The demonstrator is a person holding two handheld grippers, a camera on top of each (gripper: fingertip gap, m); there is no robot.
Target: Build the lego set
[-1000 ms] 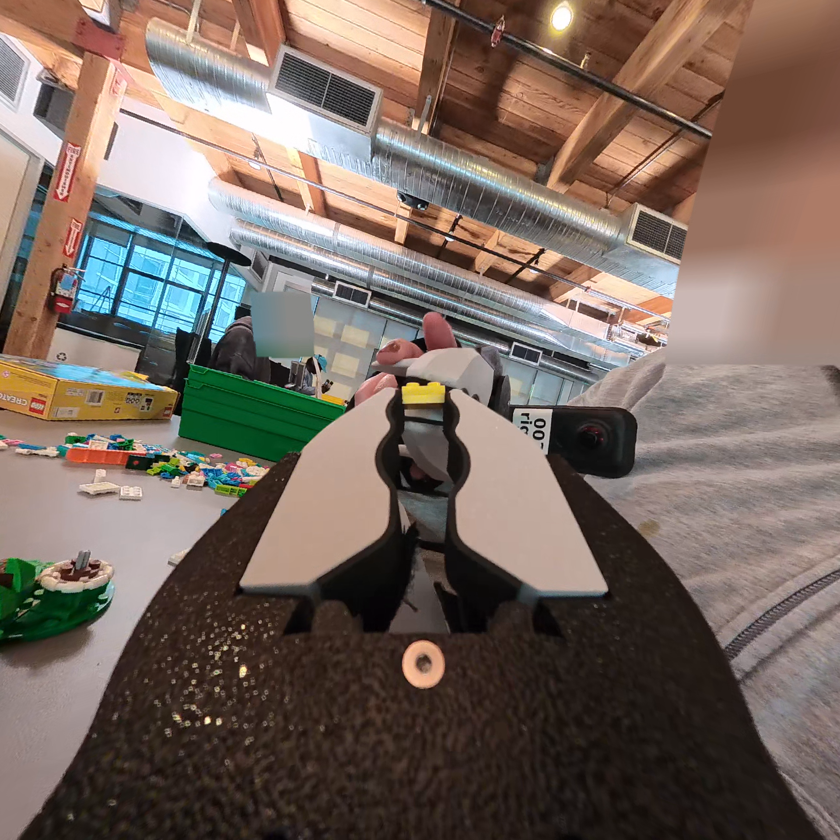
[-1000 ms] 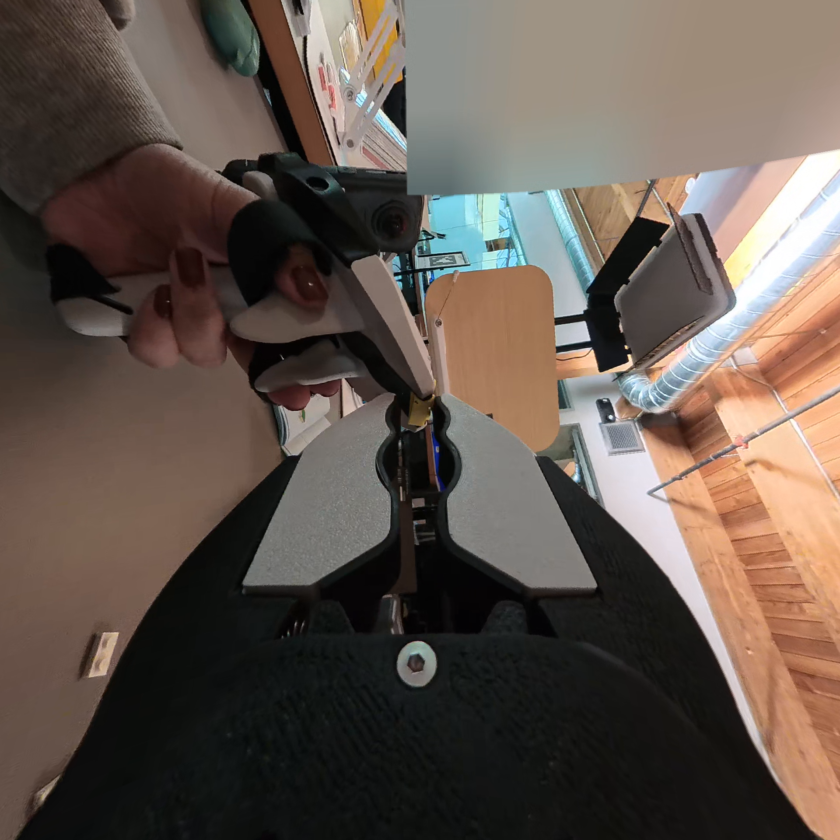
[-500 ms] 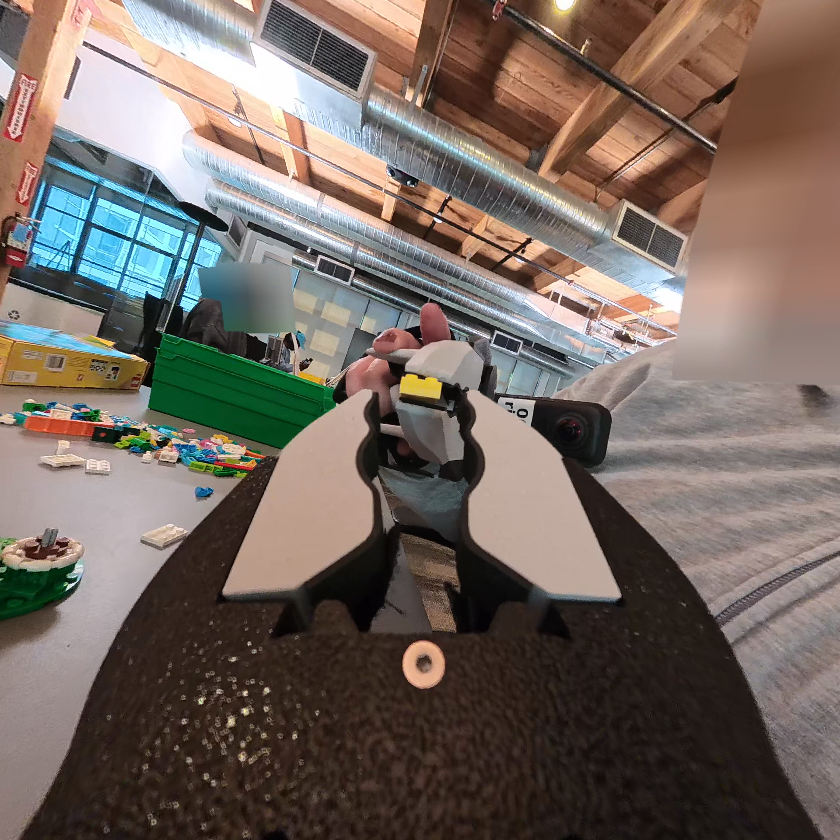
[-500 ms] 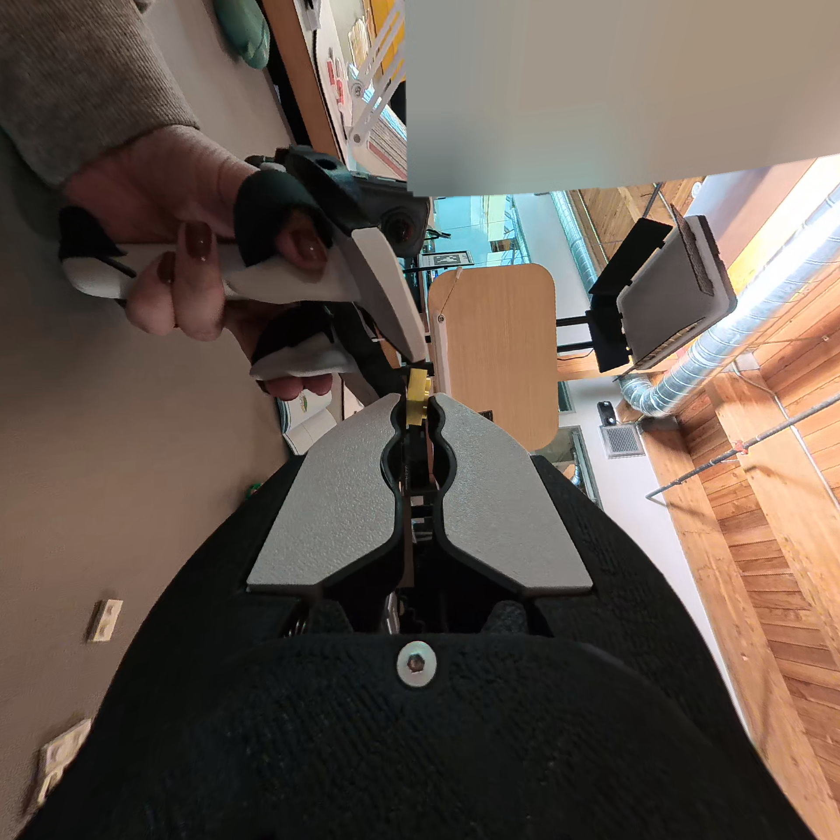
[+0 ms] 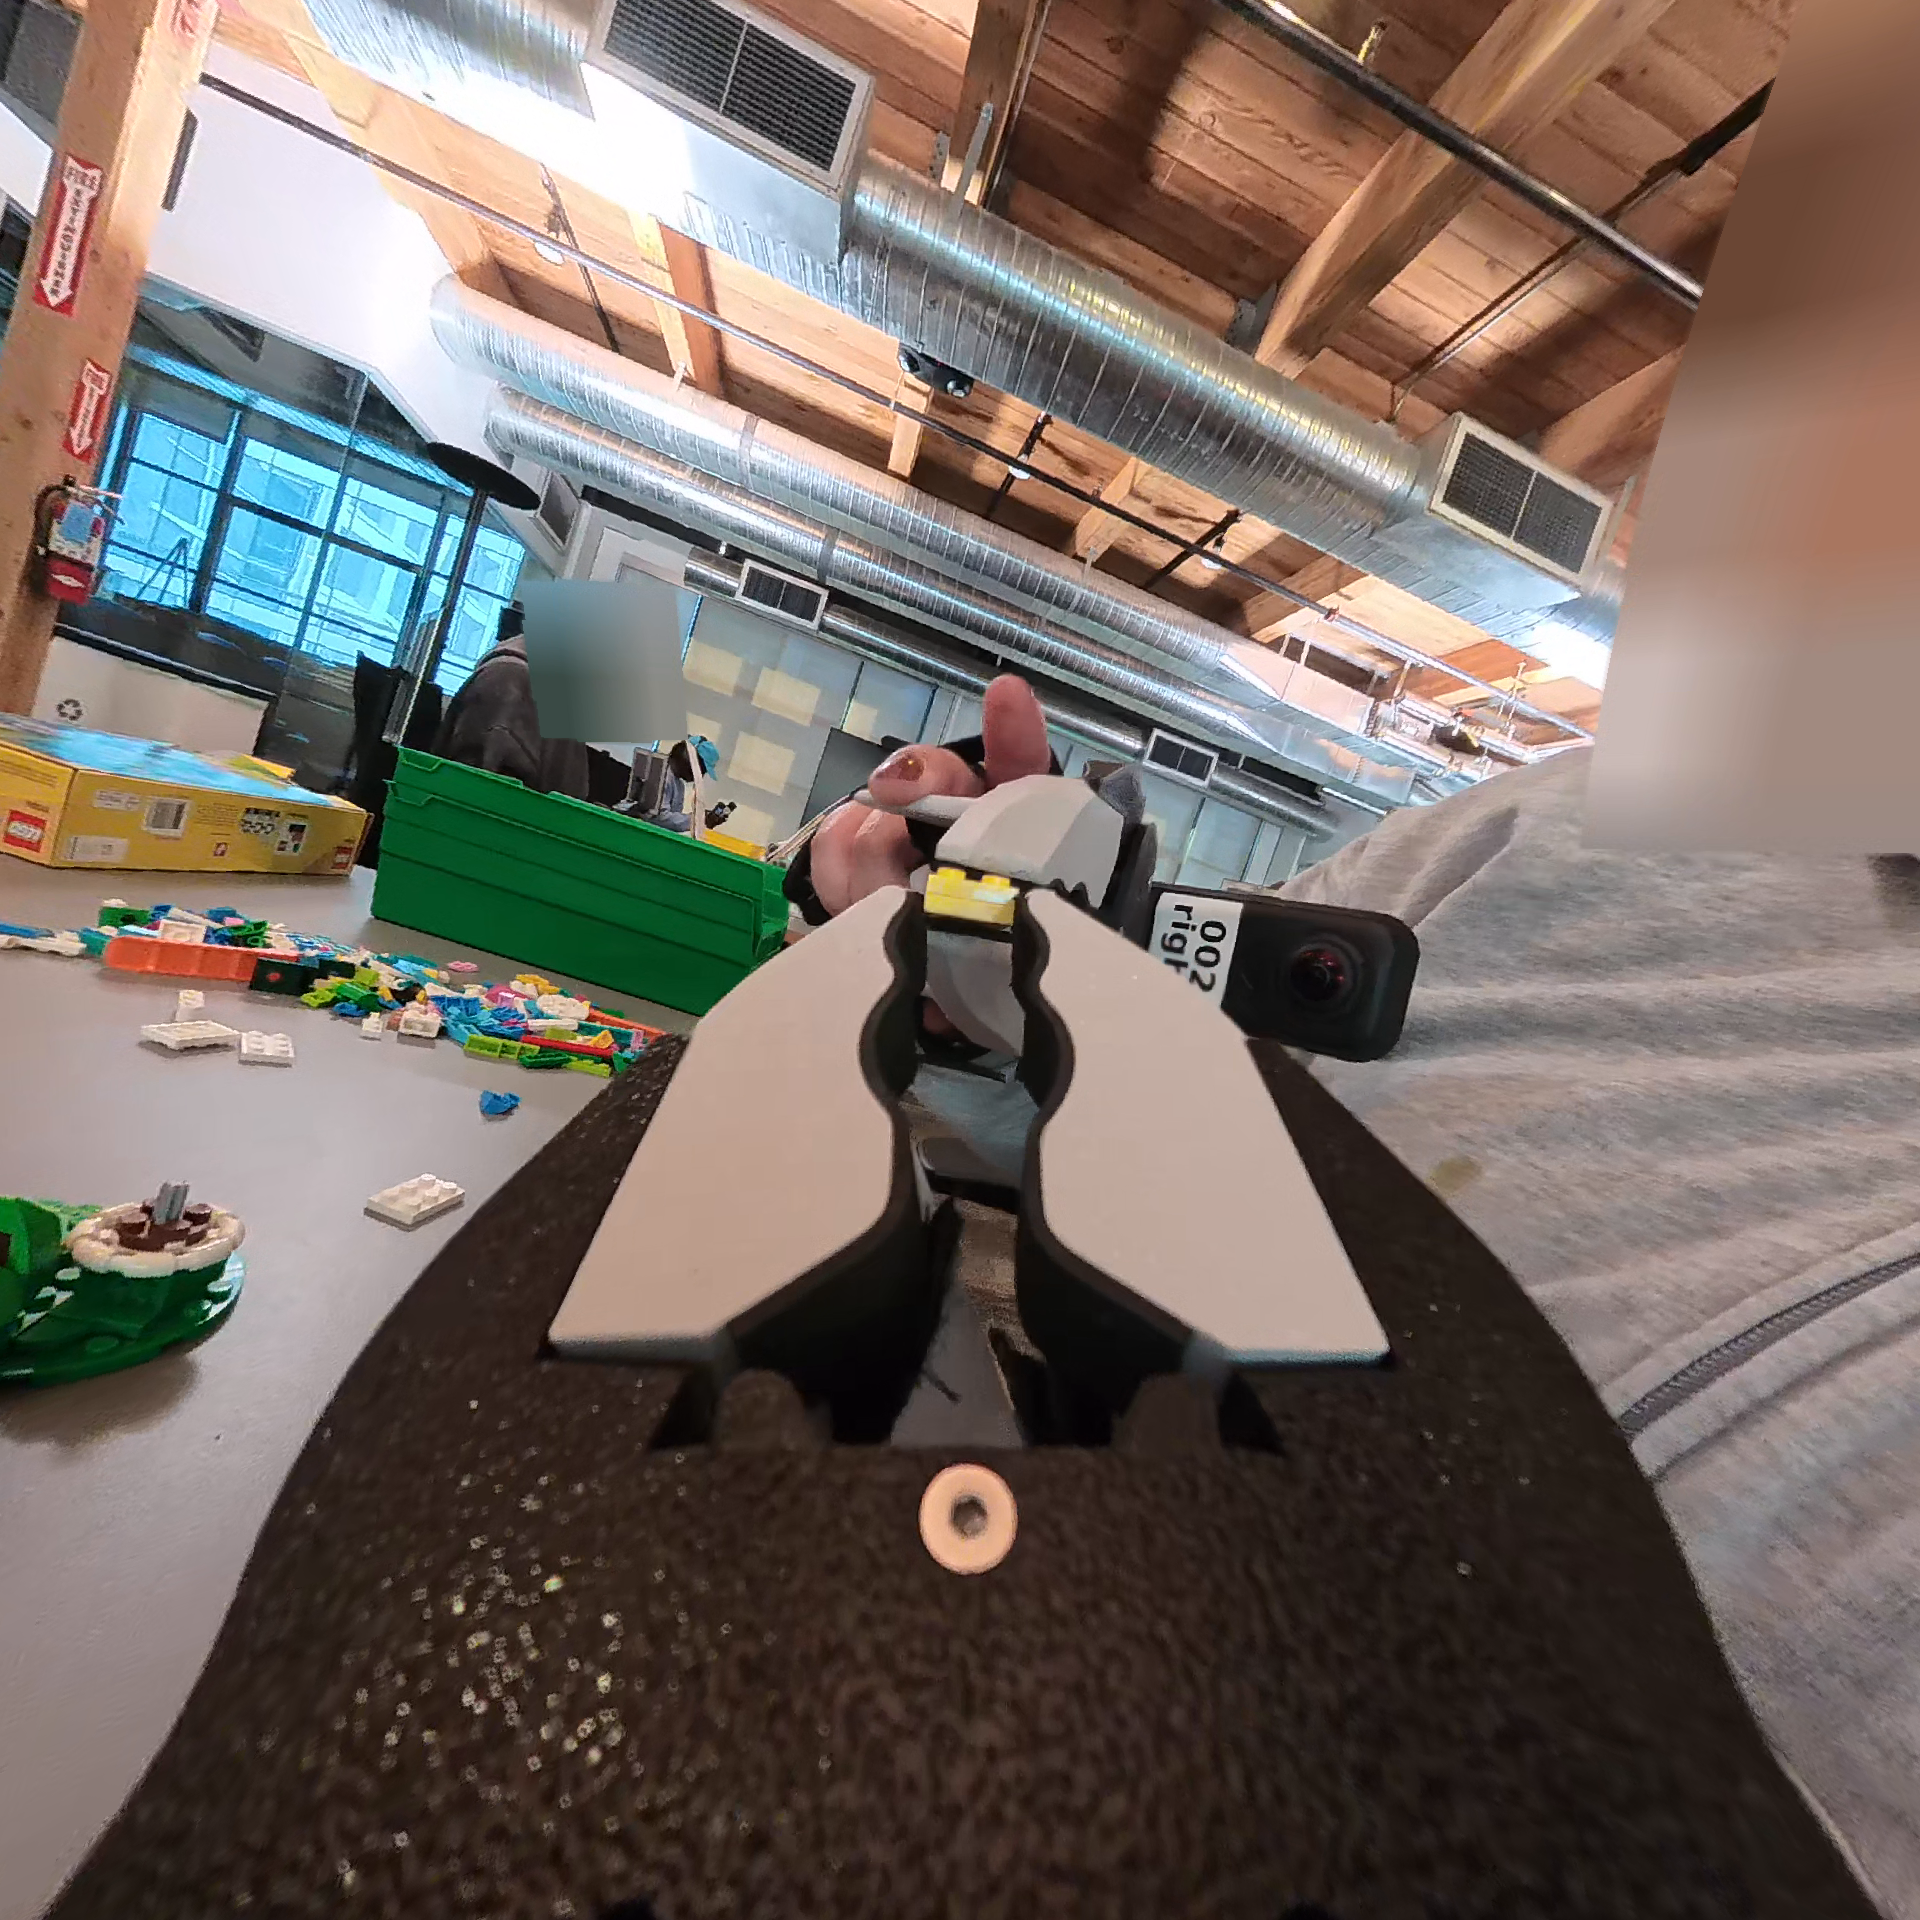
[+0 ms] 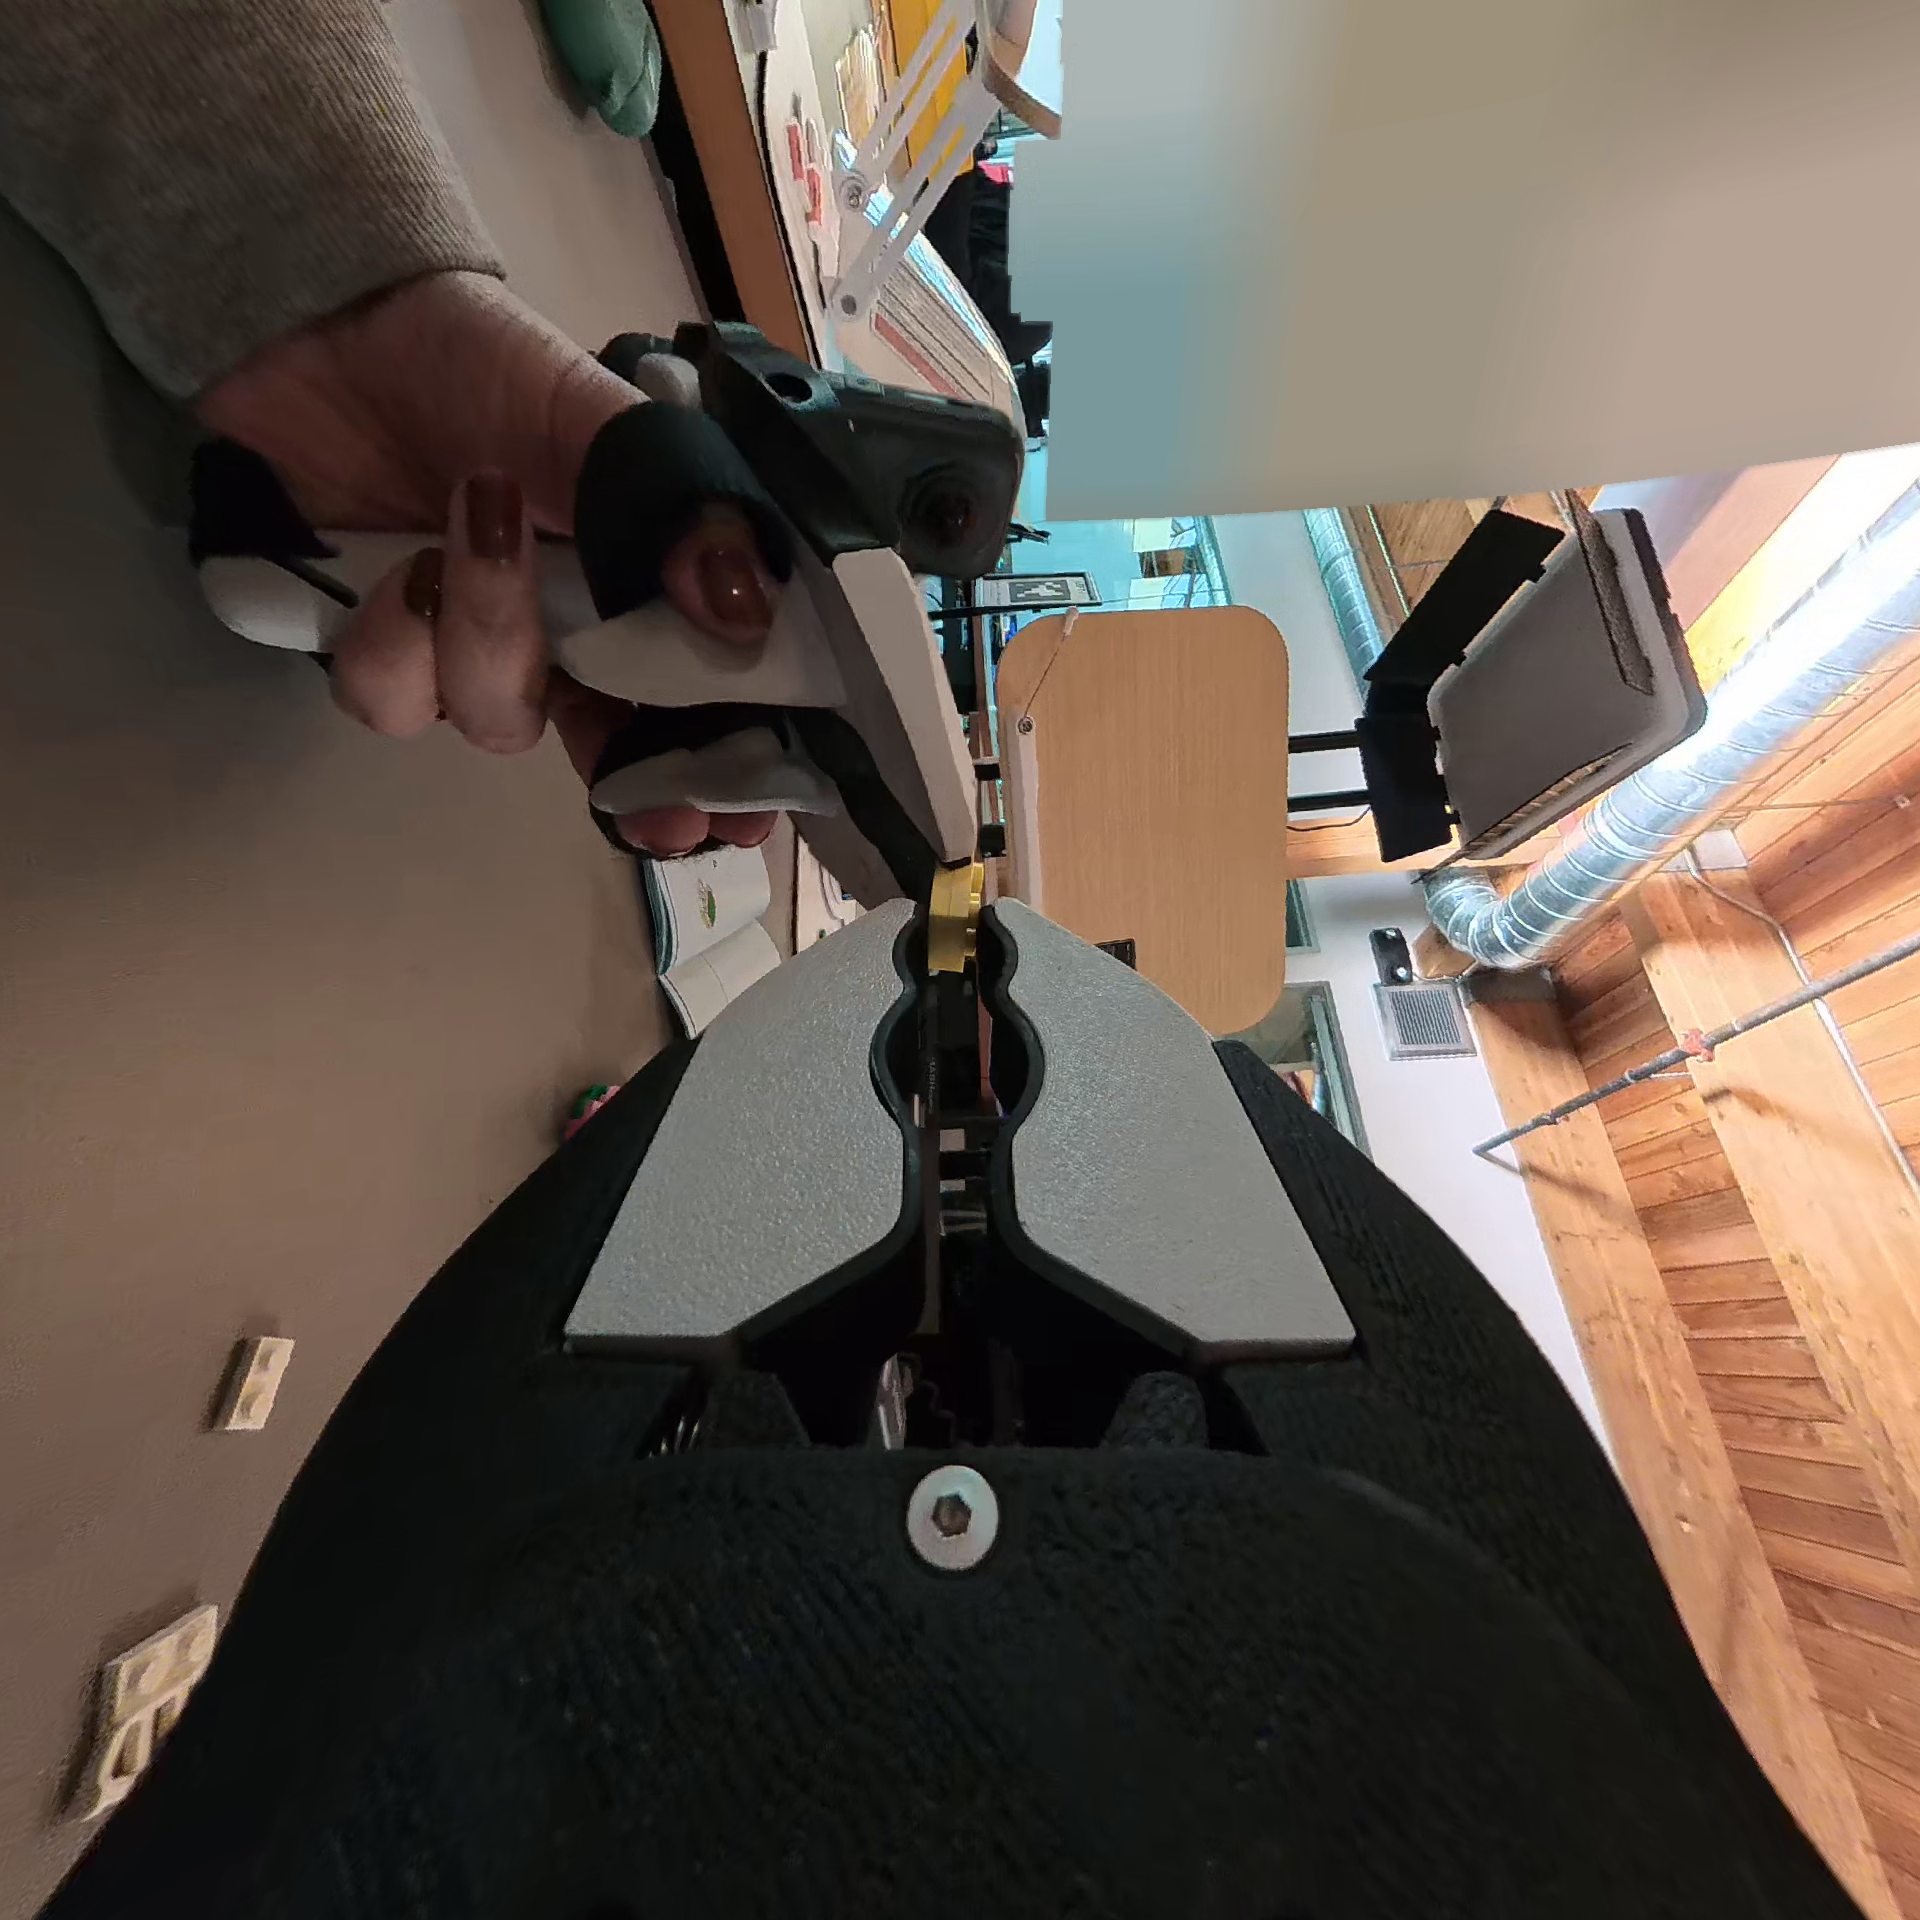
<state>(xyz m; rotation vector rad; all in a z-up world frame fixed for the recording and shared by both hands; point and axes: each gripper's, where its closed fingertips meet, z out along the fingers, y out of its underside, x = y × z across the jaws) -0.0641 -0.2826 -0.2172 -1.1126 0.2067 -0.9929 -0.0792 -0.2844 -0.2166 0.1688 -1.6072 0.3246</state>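
A small yellow brick [image 5: 971, 896] is held in the air between the two grippers, which face each other tip to tip. My left gripper [image 5: 971, 906] is shut on it, one fingertip on each side. My right gripper [image 6: 951, 920] is also shut on the yellow brick [image 6: 954, 914], turned about a quarter turn relative to the left one. In the left wrist view the right gripper [image 5: 1023, 831] shows just behind the brick, held by a hand, with its camera to the right. In the right wrist view the left gripper [image 6: 894, 707] reaches down to the brick from the upper left.
On the grey table [image 5: 208, 1122] lie a pile of loose coloured bricks [image 5: 416, 997], a white plate [image 5: 416, 1200] and a round green build with a white and brown top [image 5: 125, 1268]. A green bin [image 5: 561, 883] and a yellow box [image 5: 156, 810] stand behind. An open booklet [image 6: 717, 935] lies on the table. The tips of both grippers are at nearly the same place. The white plate [image 5: 416, 1200] is about equally far from each gripper, around 20 centimetres.
My left gripper opened off the yellow brick half a second ago and is shut on it again now. The right gripper kept hold of the brick throughout.
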